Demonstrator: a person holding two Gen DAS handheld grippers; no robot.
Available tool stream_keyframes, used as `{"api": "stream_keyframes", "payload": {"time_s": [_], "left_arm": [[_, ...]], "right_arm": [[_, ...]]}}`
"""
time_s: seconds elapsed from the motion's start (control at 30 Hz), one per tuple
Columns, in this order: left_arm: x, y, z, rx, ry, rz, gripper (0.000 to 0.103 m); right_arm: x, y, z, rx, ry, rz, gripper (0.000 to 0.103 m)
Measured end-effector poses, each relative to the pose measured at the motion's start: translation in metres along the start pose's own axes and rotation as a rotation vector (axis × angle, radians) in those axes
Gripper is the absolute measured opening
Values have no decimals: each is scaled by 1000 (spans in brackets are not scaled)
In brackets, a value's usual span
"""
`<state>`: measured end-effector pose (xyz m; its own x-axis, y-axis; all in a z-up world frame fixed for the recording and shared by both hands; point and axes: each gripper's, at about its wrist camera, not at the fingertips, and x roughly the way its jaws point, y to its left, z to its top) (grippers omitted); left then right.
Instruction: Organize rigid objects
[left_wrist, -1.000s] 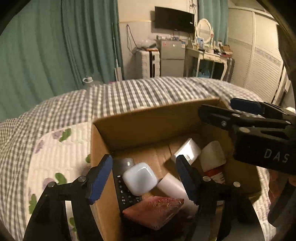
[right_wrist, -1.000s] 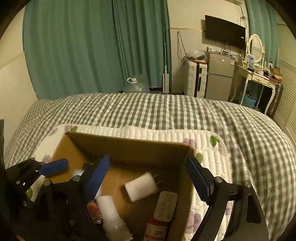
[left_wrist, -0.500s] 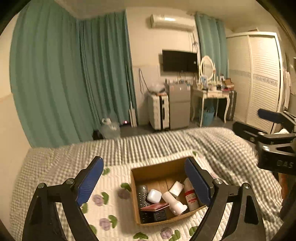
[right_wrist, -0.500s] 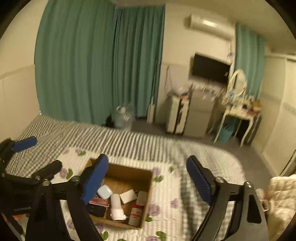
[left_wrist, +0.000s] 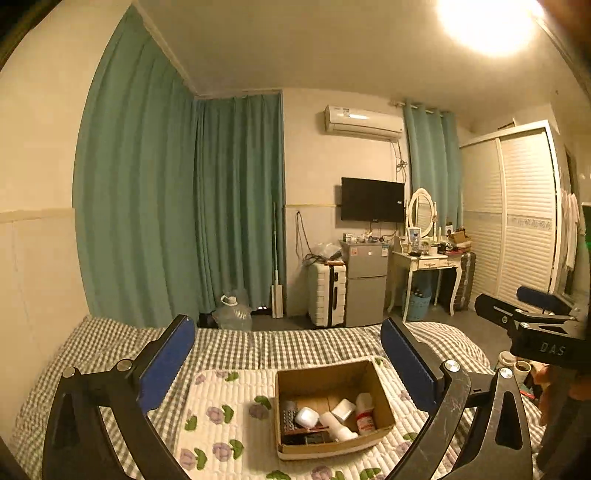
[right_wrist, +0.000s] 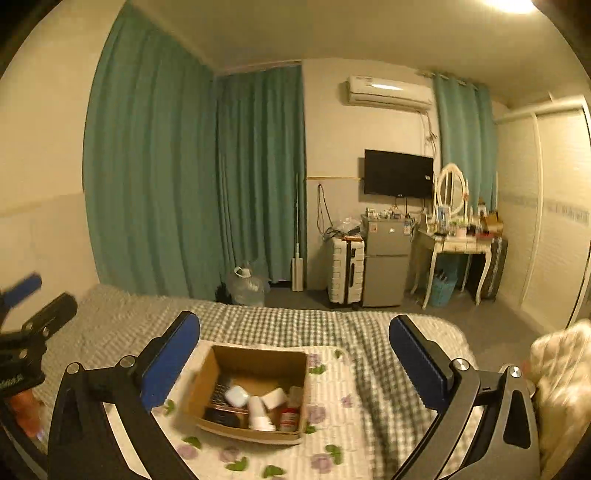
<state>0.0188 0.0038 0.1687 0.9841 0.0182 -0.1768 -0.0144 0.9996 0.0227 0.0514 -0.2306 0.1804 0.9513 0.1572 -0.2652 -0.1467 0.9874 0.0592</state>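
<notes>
Box (left_wrist: 332, 384) with remote (left_wrist: 289, 421), white case (left_wrist: 306, 417), bottles (left_wrist: 364, 413) inside

Right gripper (right_wrist: 293, 360): raised above the bed, blue-padded fingers (right_wrist: 171, 360) spread wide, nothing between them.
Left gripper (right_wrist: 22, 314): at the view's left edge, blurred; spread unclear.
Cardboard box (right_wrist: 258, 360): open-topped, on a white floral quilted mat (right_wrist: 332, 424) over a grey checked bedspread (right_wrist: 277, 325).
Box contents: dark remote control (right_wrist: 220, 393), white rounded case (right_wrist: 236, 396), white bottle (right_wrist: 257, 408), white block (right_wrist: 275, 398), red-labelled bottle (right_wrist: 291, 408), flat pinkish item (right_wrist: 227, 409), all crowded together.
Room beyond: teal curtains (right_wrist: 184, 177), wall television (right_wrist: 398, 172), air conditioner (right_wrist: 389, 94), white suitcase (right_wrist: 345, 271), small grey fridge (right_wrist: 386, 260), dressing table (right_wrist: 458, 245) with an oval mirror (right_wrist: 450, 189).
</notes>
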Motion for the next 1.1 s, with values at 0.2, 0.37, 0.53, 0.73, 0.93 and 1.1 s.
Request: {"api": "stream_keyframes", "payload": {"time_s": [0.2,0.37,0.53,0.73,0.93,1.1], "left_arm": [[15,-1,-50,26,70,-8,103],[46,7,-113,-9,182,-21,103],[63,5,-150,14,229,26,103],[70,6,-168,2,263,6,103],[71,9,-167,-9,273,0,103],[72,11,-167,-10,279,4,103]], "right_arm": [[9,2,-40,23,-15,-24,103],[38,15,-104,-30,41,-65,103],[60,21,-148,-66,97,-55,103],[76,31,-169,-68,119,-24,103],[77,33,-176,-64,139,-18,103],[75,34,-179,-73,126,-27,103]]}}
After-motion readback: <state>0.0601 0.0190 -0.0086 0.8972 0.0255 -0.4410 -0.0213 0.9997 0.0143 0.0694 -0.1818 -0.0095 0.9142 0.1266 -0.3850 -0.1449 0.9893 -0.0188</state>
